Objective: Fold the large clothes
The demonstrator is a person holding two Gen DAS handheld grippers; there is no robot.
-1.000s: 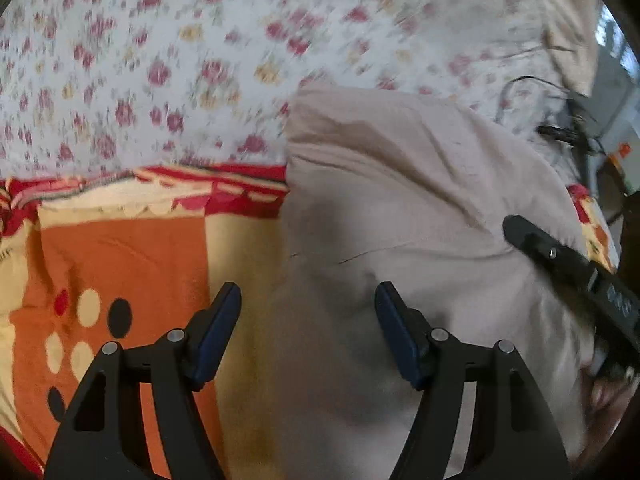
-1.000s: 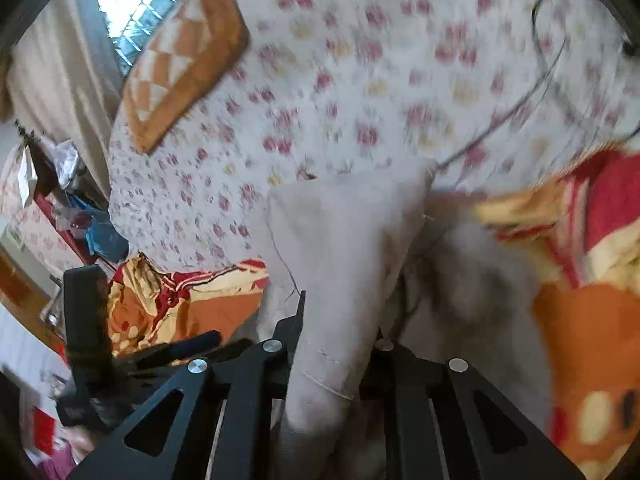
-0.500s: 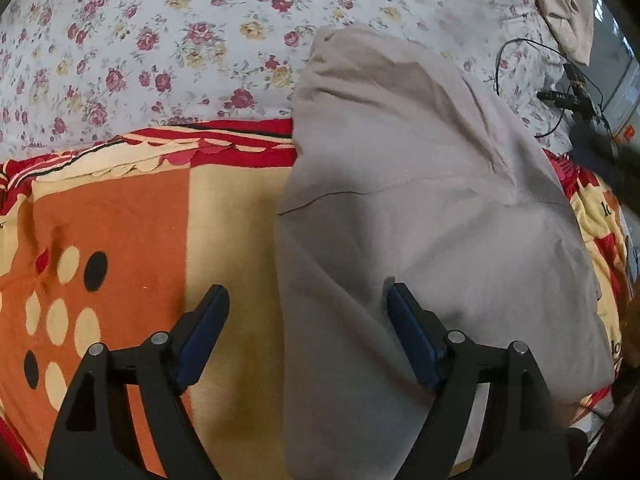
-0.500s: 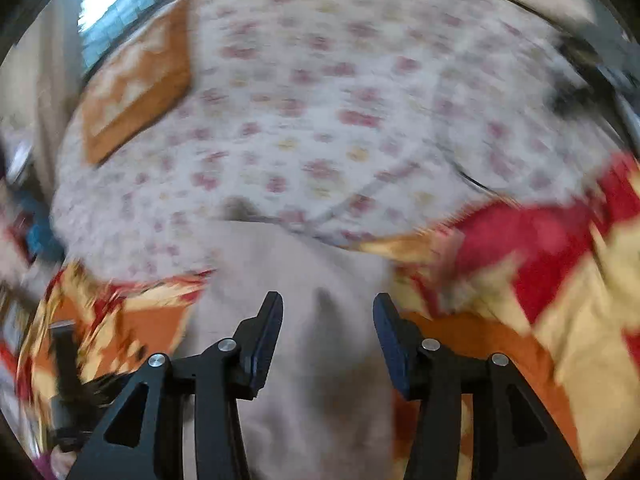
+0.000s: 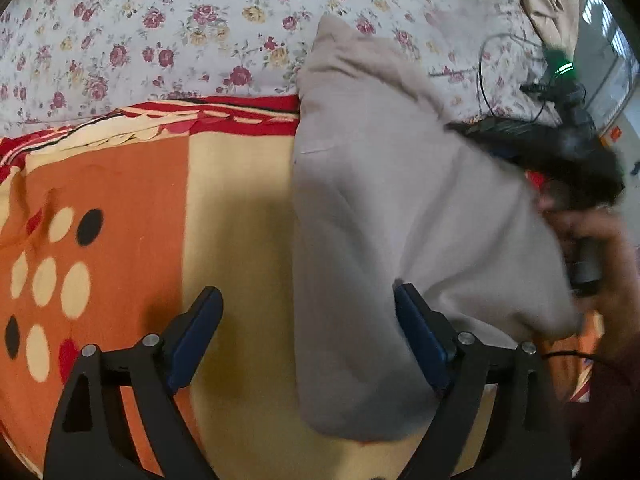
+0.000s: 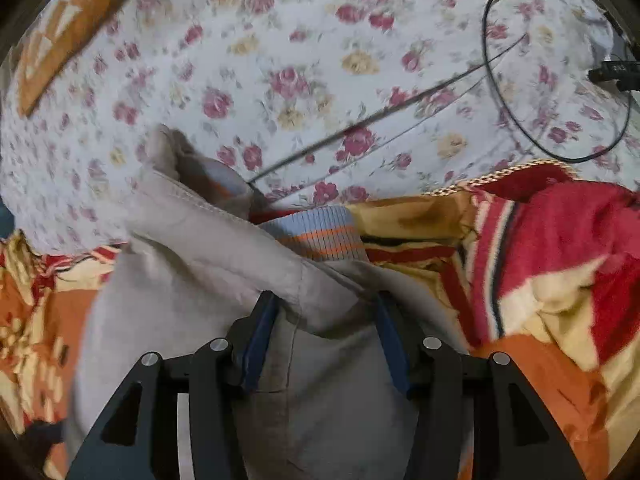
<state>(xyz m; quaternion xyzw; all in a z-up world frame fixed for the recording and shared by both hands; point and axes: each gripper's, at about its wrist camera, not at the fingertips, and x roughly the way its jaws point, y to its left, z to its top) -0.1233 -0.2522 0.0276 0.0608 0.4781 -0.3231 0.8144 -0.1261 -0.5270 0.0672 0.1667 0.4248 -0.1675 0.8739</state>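
Both hand-held grippers are pointing steeply downward, jaws opening. The left hand-held gripper (image 5: 308, 332) is straddling the folded grey garment's (image 5: 384, 208) edge; the right hand-held gripper (image 6: 324, 332) is hovering over its ribbed cuff (image 6: 320, 236), centre frame, on the patterned blanket (image 5: 224, 216).

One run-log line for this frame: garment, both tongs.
garment: beige garment folded on orange blanket | left tongs: opening, over garment edge | right tongs: opening, cloth between, ungripped
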